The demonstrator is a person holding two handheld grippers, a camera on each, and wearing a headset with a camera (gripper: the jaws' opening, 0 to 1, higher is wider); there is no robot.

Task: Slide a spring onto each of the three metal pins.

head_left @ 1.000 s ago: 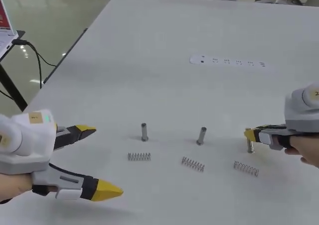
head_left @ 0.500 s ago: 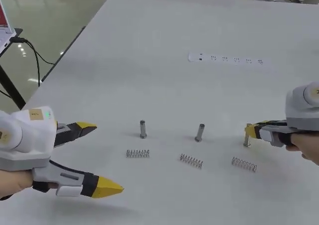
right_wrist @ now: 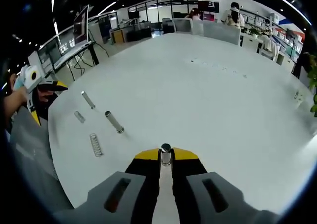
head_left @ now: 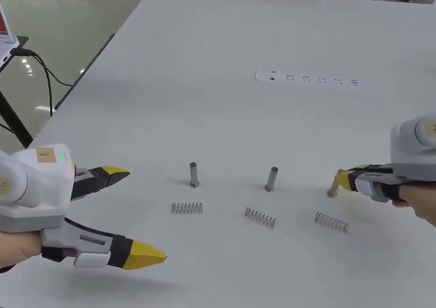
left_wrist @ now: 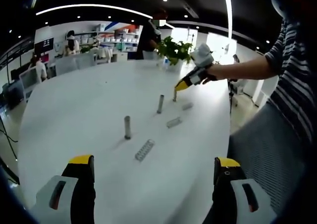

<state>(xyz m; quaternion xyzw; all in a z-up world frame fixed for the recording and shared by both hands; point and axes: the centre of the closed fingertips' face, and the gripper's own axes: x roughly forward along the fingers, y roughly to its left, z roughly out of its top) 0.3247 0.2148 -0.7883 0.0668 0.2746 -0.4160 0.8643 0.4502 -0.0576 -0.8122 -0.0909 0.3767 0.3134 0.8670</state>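
So, big white table (head_left: 225,42). The left gripper (head_left: 139,216) hangs toward the near edge, jaws spread wide and holding nothing. The right gripper (head_left: 339,180) is pinched tight on the rightmost pin (head_left: 333,189). A power strip (head_left: 305,80) lies toward the far edge. The middle pin (head_left: 272,178) and left pin (head_left: 194,174) stand upright. The three springs (head_left: 187,208) (head_left: 260,217) (head_left: 332,222) lie loose, one on the near-edge side of each pin.

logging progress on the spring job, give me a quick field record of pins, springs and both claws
pins: left pin, middle pin, right pin; none carries a spring
springs: left spring, middle spring, right spring; each lies on the table near its pin
left claw: open, holds nothing
right claw: shut on right pin
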